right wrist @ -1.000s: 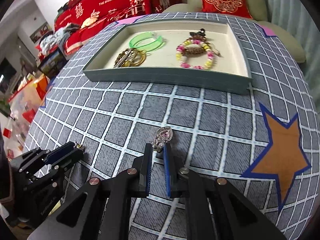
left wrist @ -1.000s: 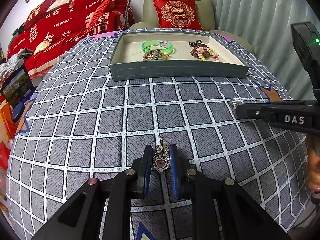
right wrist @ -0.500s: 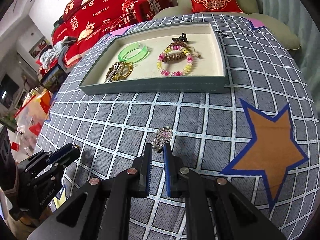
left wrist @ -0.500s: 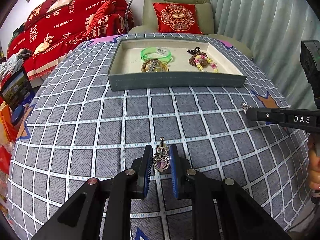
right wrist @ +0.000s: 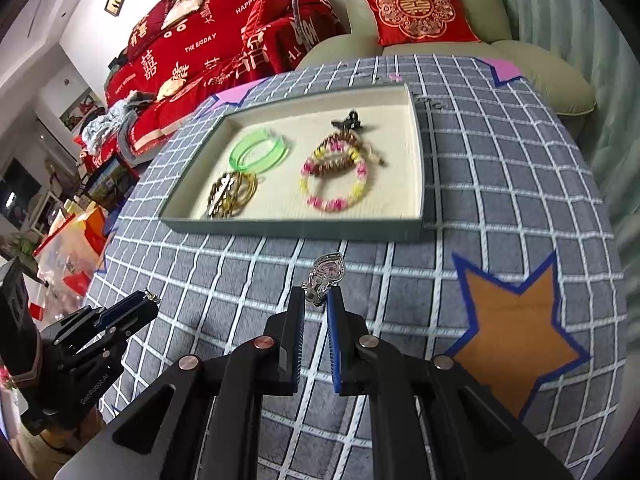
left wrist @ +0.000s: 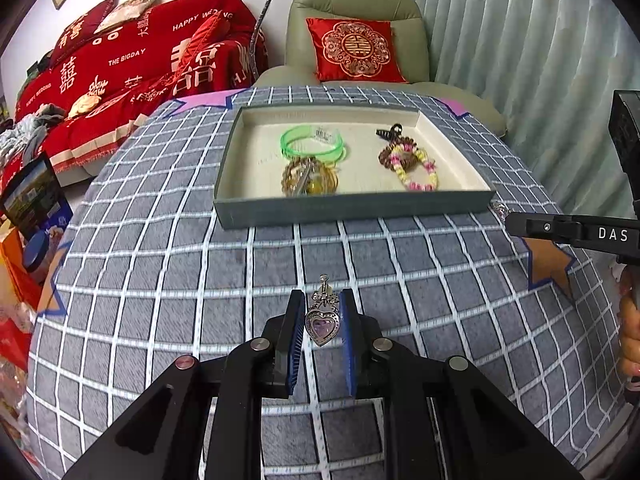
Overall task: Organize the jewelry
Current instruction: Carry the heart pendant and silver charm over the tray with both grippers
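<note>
Left gripper (left wrist: 320, 320) fingers pinch a heart earring (left wrist: 322, 325); right gripper (right wrist: 316, 300) fingers pinch its twin (right wrist: 326, 274), above the checked tabletop (left wrist: 160, 280).

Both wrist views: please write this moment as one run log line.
left gripper: shut on heart earring | right gripper: shut on second heart earring | tray: bracelets inside | earrings: not yet in tray
</note>
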A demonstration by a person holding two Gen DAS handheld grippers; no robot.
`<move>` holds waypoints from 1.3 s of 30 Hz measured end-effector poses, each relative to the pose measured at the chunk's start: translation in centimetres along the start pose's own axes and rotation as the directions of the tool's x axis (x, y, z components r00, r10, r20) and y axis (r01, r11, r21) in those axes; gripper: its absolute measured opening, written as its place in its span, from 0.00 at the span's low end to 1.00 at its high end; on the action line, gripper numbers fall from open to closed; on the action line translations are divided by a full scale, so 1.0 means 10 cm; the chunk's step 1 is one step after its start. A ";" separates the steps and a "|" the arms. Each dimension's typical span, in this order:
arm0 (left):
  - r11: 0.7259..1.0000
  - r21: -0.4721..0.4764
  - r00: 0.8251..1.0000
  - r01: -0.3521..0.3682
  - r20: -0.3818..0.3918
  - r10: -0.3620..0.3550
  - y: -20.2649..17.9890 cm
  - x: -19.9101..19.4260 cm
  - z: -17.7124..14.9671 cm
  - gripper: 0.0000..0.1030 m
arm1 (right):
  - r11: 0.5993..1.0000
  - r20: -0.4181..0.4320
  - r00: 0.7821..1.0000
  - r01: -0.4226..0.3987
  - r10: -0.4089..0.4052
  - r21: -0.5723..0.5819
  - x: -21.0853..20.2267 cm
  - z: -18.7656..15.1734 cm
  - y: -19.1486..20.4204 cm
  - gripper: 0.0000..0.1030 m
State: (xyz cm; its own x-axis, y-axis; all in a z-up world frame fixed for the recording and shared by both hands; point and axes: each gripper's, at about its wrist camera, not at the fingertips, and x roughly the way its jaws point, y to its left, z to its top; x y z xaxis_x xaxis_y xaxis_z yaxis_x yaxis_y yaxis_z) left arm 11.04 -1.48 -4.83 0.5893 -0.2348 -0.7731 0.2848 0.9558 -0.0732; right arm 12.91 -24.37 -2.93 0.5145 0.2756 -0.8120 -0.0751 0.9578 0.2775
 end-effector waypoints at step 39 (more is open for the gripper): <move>0.997 -0.054 0.999 -0.052 -0.002 0.052 0.15 1.14 1.24 0.26 | 0.996 -0.005 0.997 0.075 -0.075 -0.050 0.90 1.16 -0.21 0.12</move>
State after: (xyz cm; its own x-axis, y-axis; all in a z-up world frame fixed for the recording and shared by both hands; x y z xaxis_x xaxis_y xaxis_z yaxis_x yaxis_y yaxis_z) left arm 27.57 -4.89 -5.93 0.6017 -0.1840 -0.7772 0.2123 0.9749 -0.0664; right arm 27.57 -24.85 -4.89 0.5145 0.2035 -0.8330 -0.0793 0.9785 0.1902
